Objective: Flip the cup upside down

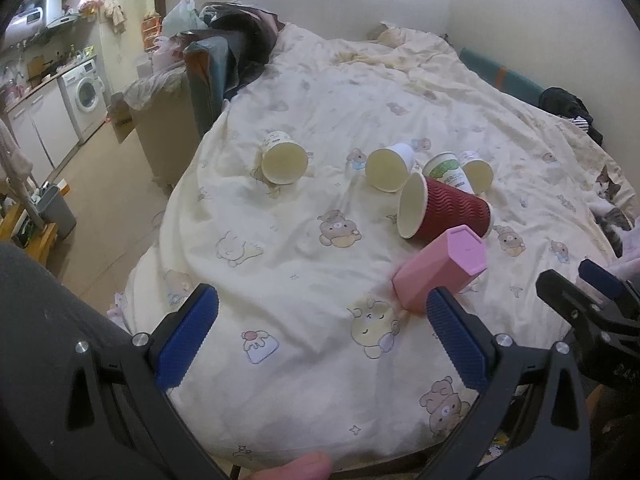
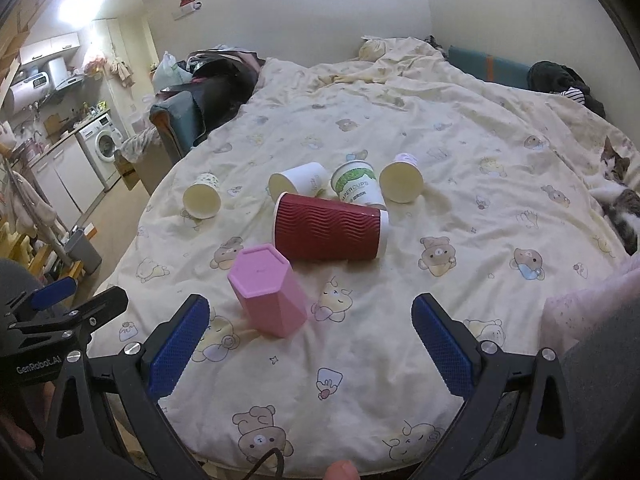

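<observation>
Cartoon-print bed [image 2: 400, 128], cups scattered mid-bed. Both grippers, left [image 1: 322, 338] & right [image 2: 310, 344], fingers spread wide, empty. Pink cup [image 2: 268, 294] just beyond, already base-up. Next: grab red cup [image 2: 330, 228] across ribbed wall, rotate mouth-down.

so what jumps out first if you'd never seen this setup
A cluster of cups on a cartoon-bear duvet: a big red ripple cup lies on its side mid-bed, with a pink hexagonal cup standing base-up just in front. Behind it four paper cups lie tipped over, and a tabby cat is curled at the bed's right edge. Both grippers hang open, empty.
</observation>
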### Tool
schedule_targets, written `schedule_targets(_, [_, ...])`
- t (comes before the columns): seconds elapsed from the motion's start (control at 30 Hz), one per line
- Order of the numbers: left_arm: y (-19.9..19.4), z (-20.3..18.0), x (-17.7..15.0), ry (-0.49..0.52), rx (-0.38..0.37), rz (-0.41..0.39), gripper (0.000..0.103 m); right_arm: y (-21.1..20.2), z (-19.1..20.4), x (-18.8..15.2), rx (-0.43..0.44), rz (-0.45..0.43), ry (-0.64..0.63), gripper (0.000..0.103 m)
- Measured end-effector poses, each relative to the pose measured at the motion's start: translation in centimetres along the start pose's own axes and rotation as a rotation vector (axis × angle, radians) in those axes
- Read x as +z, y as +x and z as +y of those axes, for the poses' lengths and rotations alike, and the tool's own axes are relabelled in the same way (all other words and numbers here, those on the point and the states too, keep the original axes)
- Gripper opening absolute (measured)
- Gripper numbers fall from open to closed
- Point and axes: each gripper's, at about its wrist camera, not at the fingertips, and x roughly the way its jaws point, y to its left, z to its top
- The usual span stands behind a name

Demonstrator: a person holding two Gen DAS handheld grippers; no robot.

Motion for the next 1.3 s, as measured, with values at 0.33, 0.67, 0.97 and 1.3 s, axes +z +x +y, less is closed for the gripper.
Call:
schedule_targets(0.33, [-0.01,0.02,0.01,-0.007,-0.012,-0.001,0.103,-0.2,0.22,-0.08,-0.011,-0.006,-0.016,0.103])
schedule_targets(0.67, [-0.02,-0.04,-0.01,-0.007,-0.013,-0.002,0.103,-0.2,0.15,0.03,-0.012,-0.007,-0.014,0.103])
schedule_targets(0.97, [0.02,-0.07,-0.07,-0.008,-0.012,0.003,0.103,-0.2,0.12,0.02,-0.01,-0.007,-0.016,0.103])
schedule_targets(1.3, [0.0,-0.25,0.12,-0.005,-0.012,0.004,0.103,-0.15,0.13,0.03,-0.011,-0.007,-0.017,0.103])
